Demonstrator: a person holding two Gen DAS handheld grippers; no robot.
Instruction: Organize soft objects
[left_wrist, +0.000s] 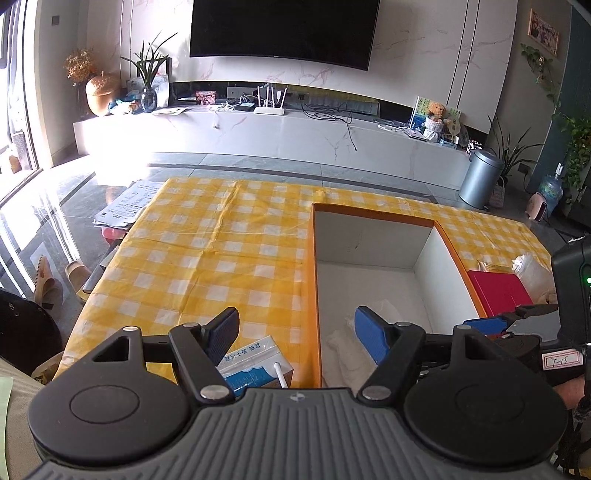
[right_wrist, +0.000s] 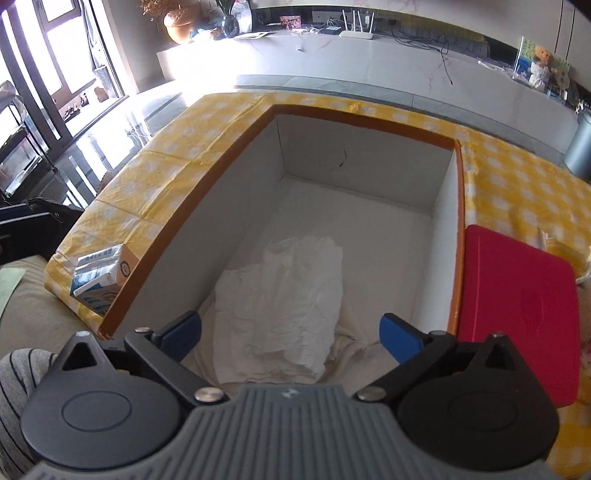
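Note:
An orange-rimmed box with white walls (left_wrist: 369, 236) (right_wrist: 369, 158) stands on the yellow checked tablecloth (left_wrist: 221, 251). A crumpled white cloth (right_wrist: 288, 291) lies on the box floor near the front; part of it shows in the left wrist view (left_wrist: 343, 350). My right gripper (right_wrist: 290, 334) is open and empty, above the cloth inside the box. My left gripper (left_wrist: 301, 334) is open and empty, straddling the box's left wall, above a blue and white milk carton (left_wrist: 255, 365) (right_wrist: 99, 273).
A red flat box (left_wrist: 500, 291) (right_wrist: 524, 310) lies right of the orange box, with a clear plastic bag (left_wrist: 532, 266) beyond it. The right gripper's body (left_wrist: 535, 332) shows at the right edge. Papers (left_wrist: 125, 206) lie off the table's far left corner. A TV bench (left_wrist: 258, 136) runs behind.

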